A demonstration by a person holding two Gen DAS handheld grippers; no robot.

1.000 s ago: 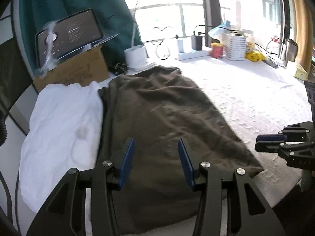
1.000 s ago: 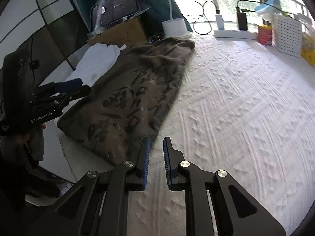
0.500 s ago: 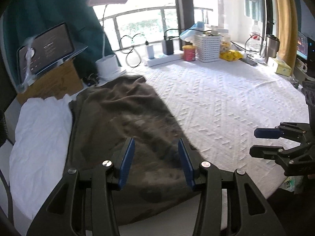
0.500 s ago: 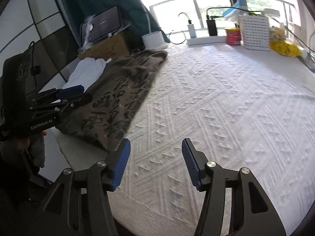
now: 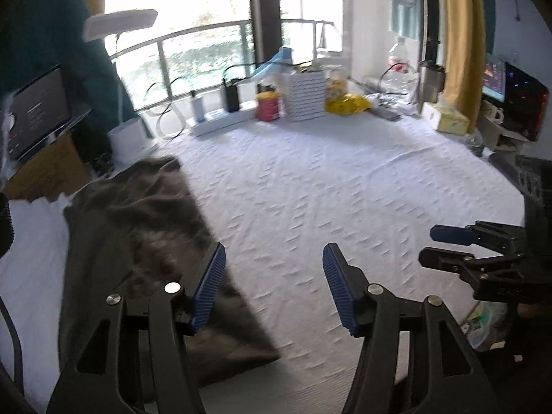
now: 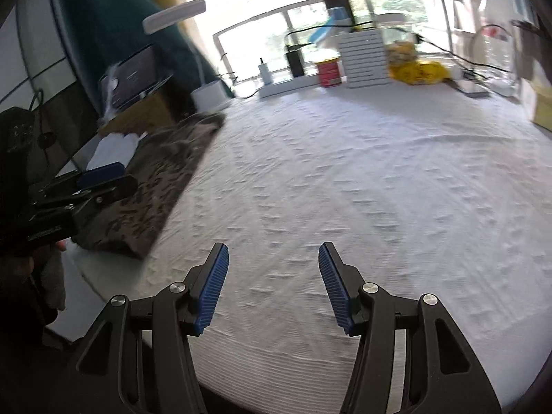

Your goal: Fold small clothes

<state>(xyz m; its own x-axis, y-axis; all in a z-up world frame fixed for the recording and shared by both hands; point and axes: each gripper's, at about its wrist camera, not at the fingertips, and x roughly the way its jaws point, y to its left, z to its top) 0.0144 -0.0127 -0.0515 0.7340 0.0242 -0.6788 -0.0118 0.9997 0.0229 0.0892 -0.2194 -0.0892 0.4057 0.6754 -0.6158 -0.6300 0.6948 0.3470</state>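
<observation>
- Two garments on bench (image 5: 345, 186): one brown garment (image 5: 145, 234), one white garment (image 5: 31, 262) beside it.
- Left tongs (image 5: 274, 283): wide, empty.
- Right tongs (image 6: 272, 284): wide, empty.

brown garment (image 5: 145, 241): motion-blurred | white cloth (image 5: 31, 258): cut off at left edge

Each gripper (image 5: 272, 283) (image 6: 272, 284) is black plastic — ribbed blue pads (image 6: 212, 288), silver screws at the pivots.
</observation>
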